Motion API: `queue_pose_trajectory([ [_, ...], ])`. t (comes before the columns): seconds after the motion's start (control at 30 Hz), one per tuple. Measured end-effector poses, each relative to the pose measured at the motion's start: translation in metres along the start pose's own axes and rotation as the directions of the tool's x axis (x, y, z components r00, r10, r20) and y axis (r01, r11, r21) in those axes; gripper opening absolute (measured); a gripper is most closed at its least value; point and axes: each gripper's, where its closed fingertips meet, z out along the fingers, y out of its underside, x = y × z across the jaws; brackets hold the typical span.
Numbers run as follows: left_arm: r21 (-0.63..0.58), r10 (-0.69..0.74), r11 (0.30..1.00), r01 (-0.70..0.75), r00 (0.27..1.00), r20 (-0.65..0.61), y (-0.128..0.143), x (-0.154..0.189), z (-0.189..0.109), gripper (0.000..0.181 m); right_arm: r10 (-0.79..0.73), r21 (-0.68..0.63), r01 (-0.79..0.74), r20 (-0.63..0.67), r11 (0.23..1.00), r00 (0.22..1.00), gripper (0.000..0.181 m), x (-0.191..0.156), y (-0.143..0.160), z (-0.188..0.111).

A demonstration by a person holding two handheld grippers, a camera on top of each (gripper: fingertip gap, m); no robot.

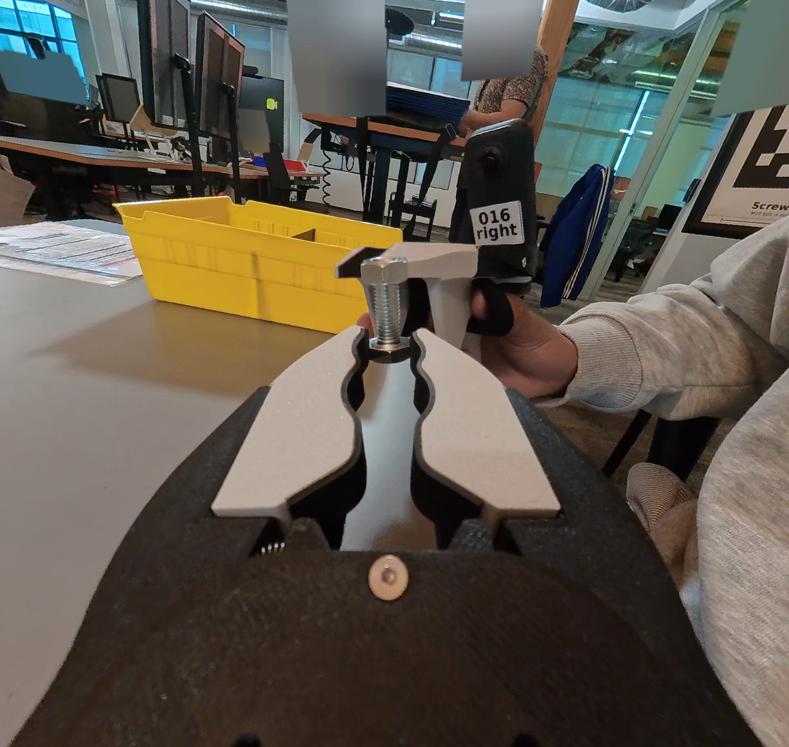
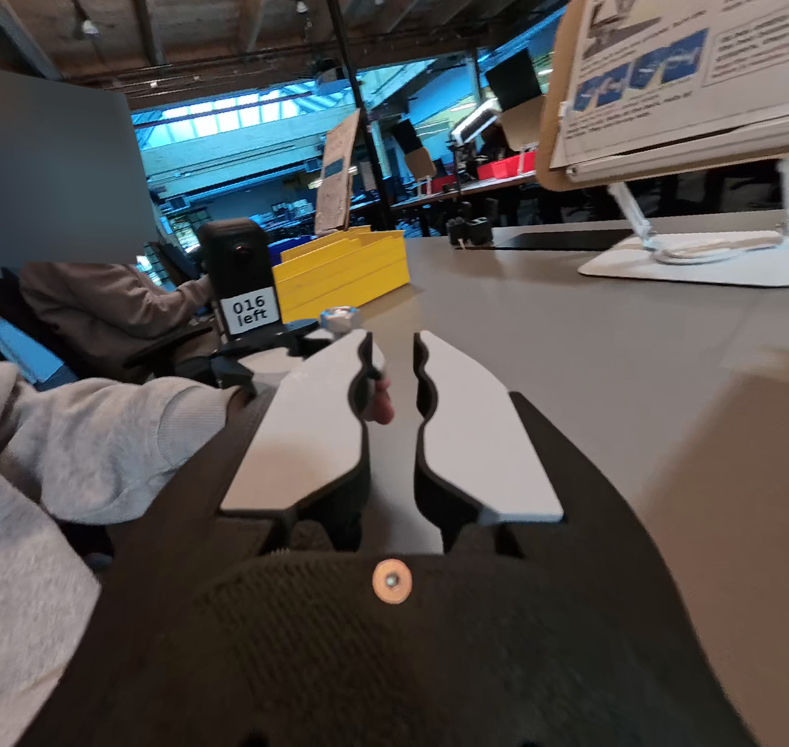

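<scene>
My left gripper [image 1: 387, 342] is shut on a dark hex nut [image 1: 386, 357] at its fingertips. A silver hex bolt [image 1: 385, 299] stands upright with its lower end in the nut. My right gripper [image 1: 356, 262] comes in from the right at the height of the bolt head, just behind it. In the right wrist view my right gripper [image 2: 393, 338] has its jaws a little apart with nothing between them. The bolt head [image 2: 341, 316] lies just beyond and left of its left fingertip. The left gripper [image 2: 299, 338] shows at the left, held by a hand in a grey sleeve.
A yellow bin [image 1: 256, 257] stands on the grey table [image 1: 85, 385] behind the bolt; it also shows in the right wrist view [image 2: 341, 269]. A printed sheet [image 1: 64, 248] lies far left. A document stand [image 2: 683, 86] and a black mat [image 2: 555, 240] are at the right. The grippers are tip to tip, or close to it.
</scene>
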Motion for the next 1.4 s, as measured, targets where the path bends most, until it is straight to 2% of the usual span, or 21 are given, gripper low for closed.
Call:
queue_pose_trajectory([
  [0.07,-0.004,0.004,1.0,-0.004,1.0,-0.002,0.0,0.001,0.0,0.018,-0.022,0.015,0.022,-0.016,1.0,1.0,0.017,0.002,-0.004,-0.002],
  [0.27,-0.001,0.005,1.0,-0.005,1.0,-0.001,0.0,0.001,0.0,0.019,-0.086,0.023,0.084,0.105,0.996,0.991,0.023,-0.028,-0.002,0.003],
  [0.4,0.006,-0.003,1.0,0.003,1.0,0.002,-0.001,0.0,0.0,0.019,-0.08,0.002,0.08,0.075,0.997,0.994,0.024,-0.02,0.001,0.003],
  [0.53,0.009,-0.011,1.0,0.011,1.0,0.001,-0.001,-0.001,-0.001,0.018,-0.004,0.017,0.003,0.034,1.0,0.999,0.021,-0.007,-0.002,0.0],
  [0.63,0.006,-0.003,1.0,0.003,1.0,-0.001,-0.001,0.0,0.0,0.018,0.03,0.05,-0.034,0.084,0.998,0.996,0.025,-0.013,-0.008,-0.002],
  [0.77,0.005,0.001,1.0,-0.001,1.0,-0.002,-0.001,0.0,0.0,0.019,-0.025,0.048,0.019,0.124,0.999,0.992,0.028,-0.026,-0.007,0.0],
  [0.93,0.008,-0.006,1.0,0.006,1.0,-0.001,-0.001,-0.001,-0.001,0.018,0.011,0.027,-0.012,0.035,1.0,0.999,0.021,-0.007,-0.003,0.0],
  [1.03,0.005,-0.002,1.0,0.002,1.0,-0.002,-0.001,0.0,0.0,0.019,0.053,0.061,-0.057,0.069,0.996,0.996,0.025,-0.009,-0.01,-0.003],
  [1.17,0.005,-0.001,1.0,0.001,1.0,-0.002,-0.001,0.0,0.0,0.019,-0.014,0.051,0.008,0.116,0.999,0.993,0.028,-0.024,-0.008,0.0],
  [1.27,0.009,-0.007,1.0,0.007,1.0,-0.002,-0.001,-0.001,-0.001,0.018,-0.034,0.026,0.032,0.075,0.999,0.997,0.022,-0.018,-0.003,0.002],
  [1.4,0.003,-0.001,1.0,0.001,1.0,-0.003,-0.001,0.0,0.0,0.018,0.019,0.024,-0.019,0.016,1.0,1.0,0.017,-0.002,-0.003,0.0],
])
